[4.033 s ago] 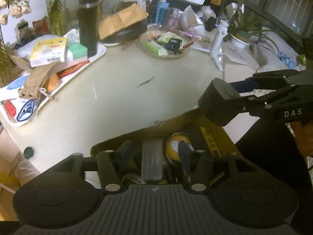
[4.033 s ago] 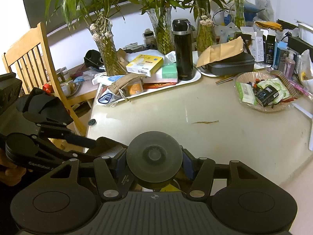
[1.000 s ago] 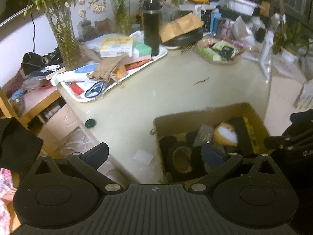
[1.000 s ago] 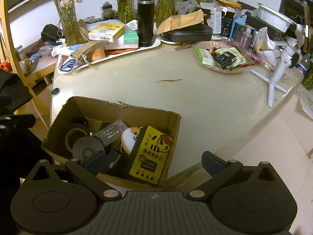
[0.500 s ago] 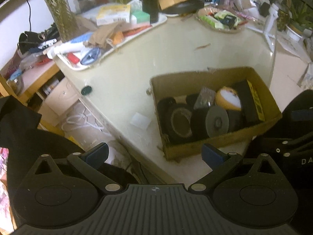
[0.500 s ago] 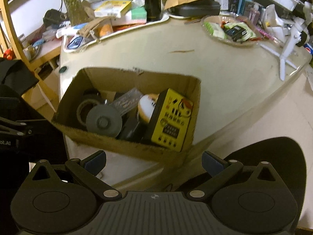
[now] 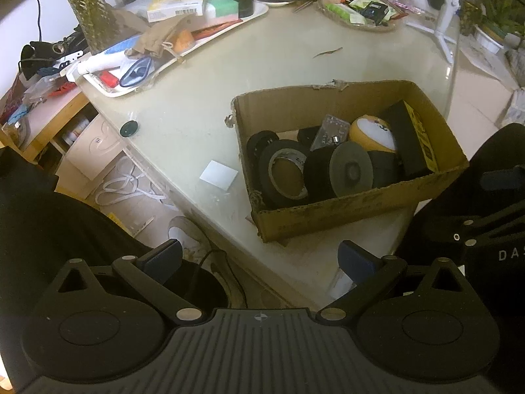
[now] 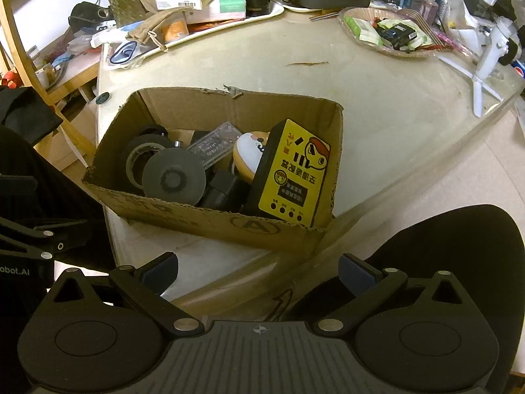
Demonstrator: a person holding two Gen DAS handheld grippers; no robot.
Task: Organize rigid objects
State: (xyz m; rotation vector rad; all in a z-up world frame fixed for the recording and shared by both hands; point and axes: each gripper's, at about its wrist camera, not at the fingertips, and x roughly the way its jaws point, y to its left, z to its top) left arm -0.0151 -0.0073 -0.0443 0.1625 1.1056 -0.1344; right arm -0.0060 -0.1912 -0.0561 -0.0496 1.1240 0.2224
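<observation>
A cardboard box [image 7: 347, 216] stands at the near edge of the pale table; it also shows in the right wrist view [image 8: 203, 220]. Inside lie a black tape roll [image 7: 285, 172], a grey disc [image 7: 351, 169], a clear plastic case [image 8: 213, 146], an orange and white round object [image 7: 372, 133] and a yellow and black device [image 8: 295, 177]. My left gripper [image 7: 259, 261] is open and empty, held back from the table in front of the box. My right gripper [image 8: 257, 271] is open and empty, also held back below the box.
A white tray [image 7: 137, 88] with boxes, a pouch and a black flask sits at the back left. A wicker dish of packets [image 8: 387, 32] and a white tripod [image 8: 485, 62] sit at the back right. A wooden chair [image 8: 23, 55] and shelf stand left.
Both grippers have pulled further back and up from the box. Four seconds ago the right gripper held the grey disc and the left was shut inside the box; now both are open and the disc lies in the box.
</observation>
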